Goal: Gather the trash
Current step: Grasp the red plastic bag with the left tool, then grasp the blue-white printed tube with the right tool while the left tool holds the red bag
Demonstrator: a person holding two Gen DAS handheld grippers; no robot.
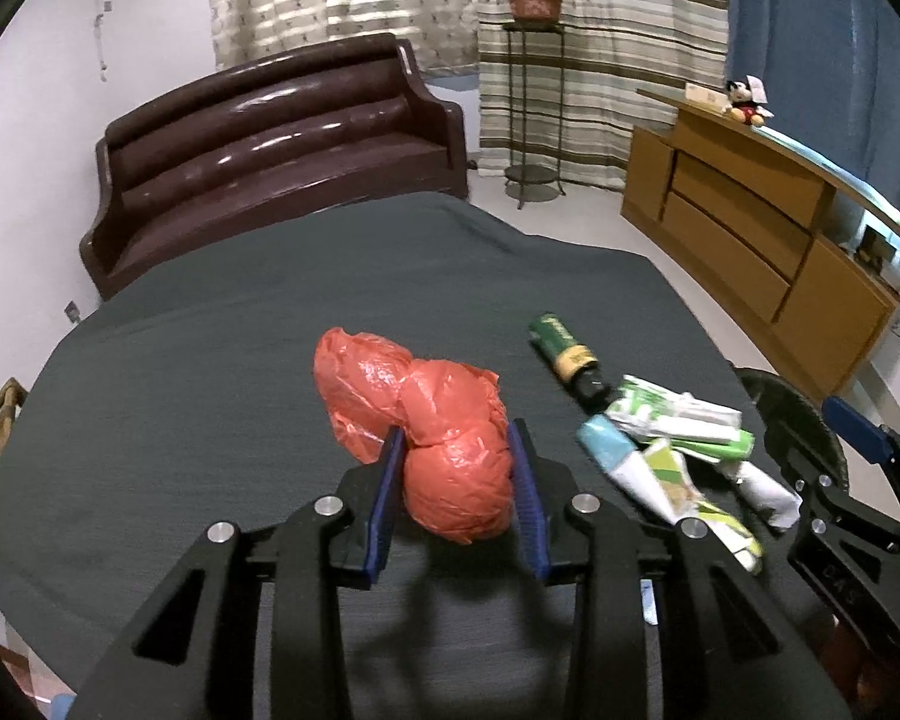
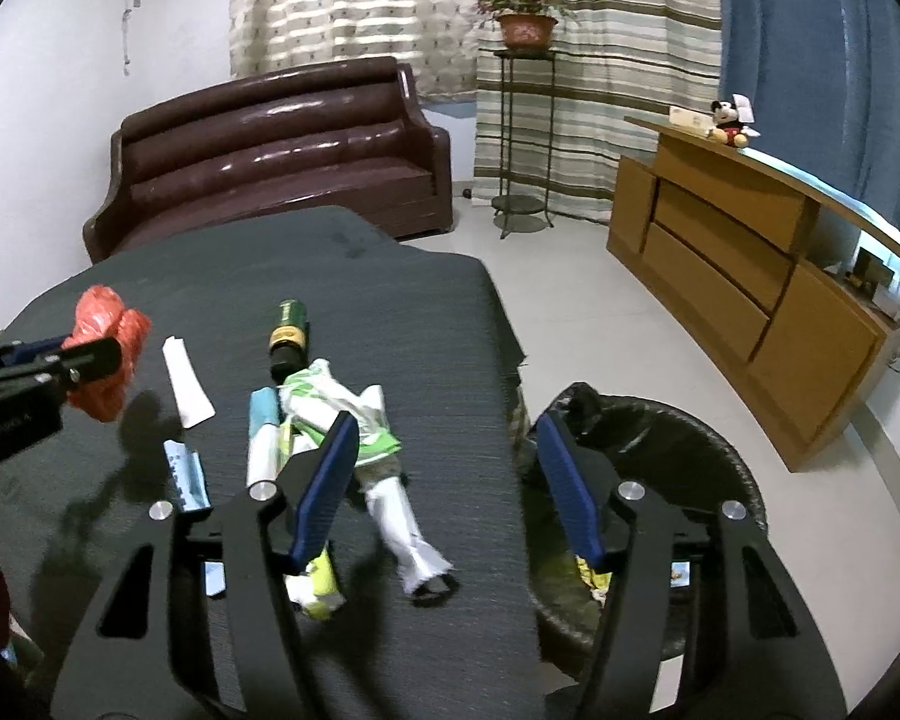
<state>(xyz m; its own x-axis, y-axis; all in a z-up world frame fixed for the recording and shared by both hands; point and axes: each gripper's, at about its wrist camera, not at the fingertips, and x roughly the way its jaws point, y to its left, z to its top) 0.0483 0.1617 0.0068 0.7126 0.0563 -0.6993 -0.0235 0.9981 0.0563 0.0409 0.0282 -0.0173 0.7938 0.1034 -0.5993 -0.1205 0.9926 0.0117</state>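
The left hand-held gripper (image 1: 457, 483) is clamped on a crumpled red bag (image 1: 432, 426), both blue pads pressing its sides above the dark desk (image 1: 210, 372). Just right of it lie a green bottle (image 1: 564, 354) and a heap of wrappers (image 1: 678, 450). The right hand-held gripper (image 2: 450, 492) hangs with fingers wide apart, nothing between them; the wrappers sit under its left finger, a black bin (image 2: 678, 420) under its right.
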